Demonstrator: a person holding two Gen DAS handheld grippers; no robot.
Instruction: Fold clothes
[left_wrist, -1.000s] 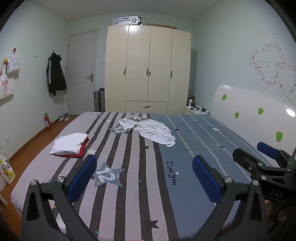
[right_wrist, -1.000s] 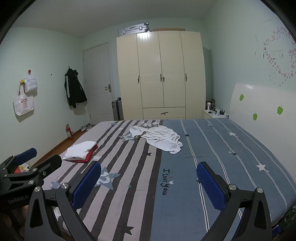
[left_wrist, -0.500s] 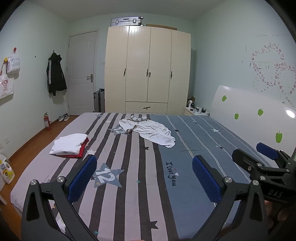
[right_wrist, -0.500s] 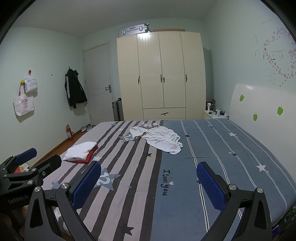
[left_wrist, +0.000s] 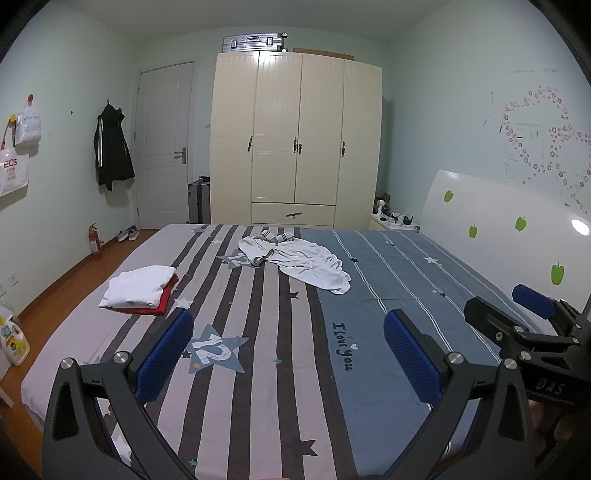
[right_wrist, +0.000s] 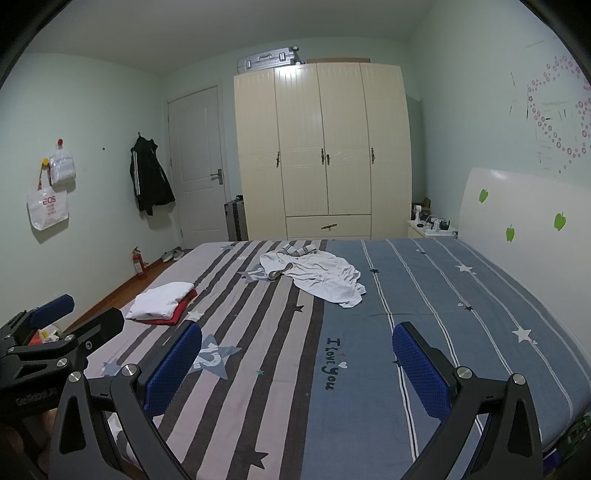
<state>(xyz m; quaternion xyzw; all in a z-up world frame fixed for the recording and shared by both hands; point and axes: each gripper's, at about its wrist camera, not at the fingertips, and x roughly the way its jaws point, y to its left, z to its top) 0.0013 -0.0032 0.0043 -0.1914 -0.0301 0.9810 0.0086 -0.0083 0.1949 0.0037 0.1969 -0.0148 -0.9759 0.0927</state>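
Left wrist view: both tongs, left gripper (left_wrist: 288, 350) and right gripper (right_wrist: 297, 363), gape empty; best reach far for the crumpled white garment (left_wrist: 299, 262), pinching its edge.

**A home bedroom**

It was a lived-in bedroom: a wide bed (left_wrist: 388, 295) with a star-and-stripe sheet, a cream wardrobe (left_wrist: 295, 140) topped by a suitcase (left_wrist: 253, 41), and a jacket (left_wrist: 112, 147) hung beside the door (left_wrist: 162, 147).

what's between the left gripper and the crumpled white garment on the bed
Only bare striped bedsheet between the left gripper and the white garment, seen in the left wrist view.
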